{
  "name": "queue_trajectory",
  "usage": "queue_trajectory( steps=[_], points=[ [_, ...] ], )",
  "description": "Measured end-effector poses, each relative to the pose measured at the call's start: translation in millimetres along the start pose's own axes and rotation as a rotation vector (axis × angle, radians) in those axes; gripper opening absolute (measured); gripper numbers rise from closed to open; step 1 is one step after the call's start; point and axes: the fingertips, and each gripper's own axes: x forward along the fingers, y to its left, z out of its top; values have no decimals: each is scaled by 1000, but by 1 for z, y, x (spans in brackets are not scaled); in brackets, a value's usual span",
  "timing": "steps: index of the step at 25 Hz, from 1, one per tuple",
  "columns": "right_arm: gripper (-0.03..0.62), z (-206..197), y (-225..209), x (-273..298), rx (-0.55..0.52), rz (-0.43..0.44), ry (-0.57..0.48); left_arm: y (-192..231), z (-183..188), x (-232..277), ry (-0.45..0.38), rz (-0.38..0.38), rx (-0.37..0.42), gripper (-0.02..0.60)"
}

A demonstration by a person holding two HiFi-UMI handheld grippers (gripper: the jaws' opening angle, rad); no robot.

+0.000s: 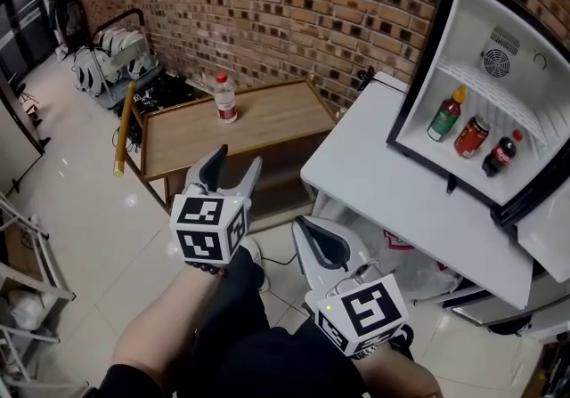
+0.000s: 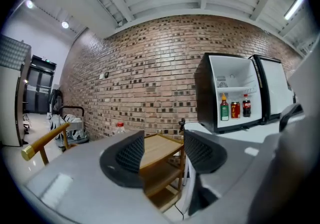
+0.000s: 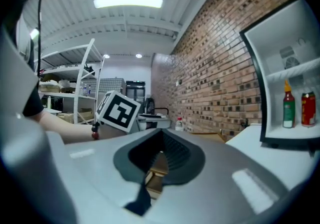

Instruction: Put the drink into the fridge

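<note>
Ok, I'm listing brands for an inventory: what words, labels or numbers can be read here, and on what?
Nothing reads clearly.
On the water bottle on the wooden table: red label, too small to read.
On the green bottle, red can and dark bottle in the fridge: labels blurred.
On the left gripper and right gripper: square black-and-white markers, no letters.

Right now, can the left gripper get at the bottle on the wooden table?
Probably yes: the left gripper is open and empty, and the bottle stands alone on the wooden table ahead, with nothing between them.
</note>
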Motion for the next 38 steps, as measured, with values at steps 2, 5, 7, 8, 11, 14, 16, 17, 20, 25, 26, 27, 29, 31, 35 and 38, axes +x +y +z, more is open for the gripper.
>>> queue_trajectory(
  steps=[2, 5, 7, 8, 11, 14, 16, 17, 20, 25, 26, 27, 29, 31, 35, 38],
  points=[
    [0, -5, -6, 17, 14, 15, 13, 17, -6, 11, 16, 18, -11, 258],
    [0, -14, -17, 43, 33, 30, 37, 41, -16, 32, 40, 41, -26, 258],
    [0, -20, -26, 60, 45, 35, 52, 57, -23, 48, 56, 55, -37, 258],
    [0, -22, -31, 68, 49, 36, 57, 64, -26, 56, 65, 59, -43, 258],
    [0, -24, -47, 92, 56, 37, 65, 83, -32, 83, 90, 64, -60, 258],
    [0, -28, -58, 115, 63, 47, 77, 101, -34, 108, 108, 75, -60, 258],
    [0, -30, -62, 128, 65, 59, 87, 112, -38, 124, 126, 82, -63, 258],
    [0, -30, -65, 134, 64, 65, 90, 118, -40, 131, 135, 85, -63, 258],
    [0, -29, -75, 155, 64, 82, 93, 135, -46, 156, 162, 101, -61, 267],
    [0, -33, -86, 189, 63, 114, 106, 159, -66, 192, 222, 105, -83, 329],
    [0, -35, -88, 195, 65, 119, 111, 164, -69, 198, 231, 106, -88, 344],
    [0, -36, -90, 200, 66, 123, 115, 170, -72, 203, 237, 109, -93, 350],
    [0, -38, -92, 212, 65, 133, 122, 180, -76, 212, 244, 118, -97, 351],
    [0, -38, -94, 221, 63, 143, 128, 188, -77, 220, 250, 123, -94, 351],
    [0, -37, -101, 235, 58, 151, 135, 199, -81, 235, 262, 126, -95, 351],
    [0, -35, -104, 244, 51, 154, 139, 204, -85, 246, 272, 124, -96, 354]
  ],
)
